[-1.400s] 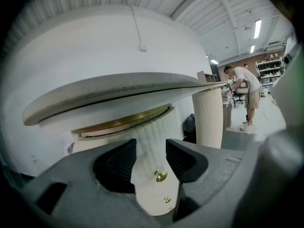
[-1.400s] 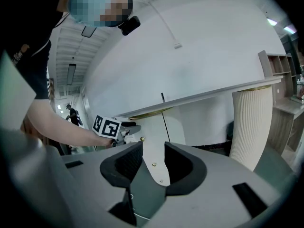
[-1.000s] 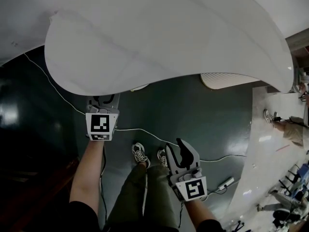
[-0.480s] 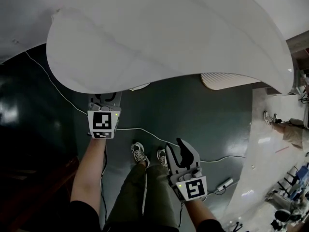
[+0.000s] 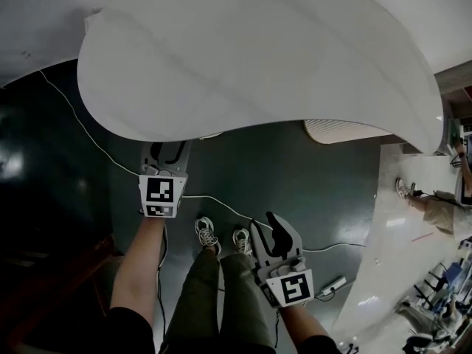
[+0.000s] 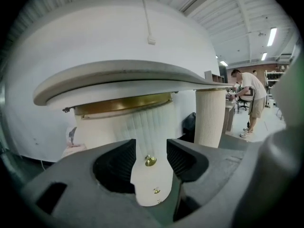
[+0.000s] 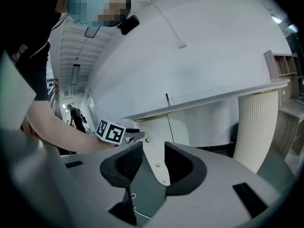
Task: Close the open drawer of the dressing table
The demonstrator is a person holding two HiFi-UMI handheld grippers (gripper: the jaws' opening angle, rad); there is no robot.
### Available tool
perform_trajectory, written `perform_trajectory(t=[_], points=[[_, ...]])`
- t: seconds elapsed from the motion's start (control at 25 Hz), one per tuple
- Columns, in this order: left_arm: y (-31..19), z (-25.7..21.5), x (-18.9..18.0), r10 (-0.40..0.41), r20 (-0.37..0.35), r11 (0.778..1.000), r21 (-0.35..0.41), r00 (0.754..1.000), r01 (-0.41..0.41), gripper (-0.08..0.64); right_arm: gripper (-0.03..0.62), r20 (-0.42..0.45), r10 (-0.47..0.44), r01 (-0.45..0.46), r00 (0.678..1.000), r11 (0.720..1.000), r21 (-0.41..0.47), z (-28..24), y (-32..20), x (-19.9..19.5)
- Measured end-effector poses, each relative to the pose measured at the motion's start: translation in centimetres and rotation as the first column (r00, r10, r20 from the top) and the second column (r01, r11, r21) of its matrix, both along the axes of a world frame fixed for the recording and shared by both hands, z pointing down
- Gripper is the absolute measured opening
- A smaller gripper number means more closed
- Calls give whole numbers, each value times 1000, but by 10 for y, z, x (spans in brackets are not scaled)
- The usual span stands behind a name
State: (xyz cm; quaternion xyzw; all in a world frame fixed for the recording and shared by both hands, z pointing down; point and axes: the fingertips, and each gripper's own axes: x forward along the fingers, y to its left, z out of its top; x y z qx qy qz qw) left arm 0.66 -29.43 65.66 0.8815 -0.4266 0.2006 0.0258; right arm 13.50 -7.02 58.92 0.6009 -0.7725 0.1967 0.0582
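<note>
- The left gripper (image 5: pixel 166 154) is reaching far under the curved white top of the dressing table (image 5: pixel 243 57). Its jaws are standing spread, with nothing pinched.
- In the left gripper view, the fluted white drawer front (image 6: pixel 142 125) is sitting under a brass-coloured band, straight ahead of those jaws.
- A round brass knob (image 6: pixel 150 161) on that front is showing in the gap between the two jaws, touching neither. A smaller knob (image 6: pixel 156 190) is lying below it.
- The right gripper (image 5: pixel 267 231) is hanging nearer and to the right, well apart from the table edge and above the dark floor (image 5: pixel 324 175). Its jaws are also spread and empty.
- In the right gripper view, the left gripper's tips are pointing at the top knob of the drawer front; whether they are touching it cannot be told.
- How far the drawer is standing out cannot be told.
- The marker cube (image 7: pixel 110 131) on the left gripper is showing black-and-white squares, not words.
- A fluted white leg (image 6: pixel 209 118) is standing right of the drawer front, and a person (image 6: pixel 249 99) is bending over a bench far right.
</note>
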Motion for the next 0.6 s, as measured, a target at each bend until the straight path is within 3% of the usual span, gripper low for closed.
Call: perform_trajectory(t=[0.28,0.48,0.6], points=[[40,11,-14,-46,-9,998,-44,999,45,196,145,-30,-62,62,998,998,-17,-13,2,0],[67,5,-31,-89,-2,994,-58,996,89,75,144,-32,-117,116,993,992,-45,-22,0,-17],[81,-7,-38,-116,-7,991,-61,993,116,40,140,-31,-172,171,985,985,-40,-23,5,-30]])
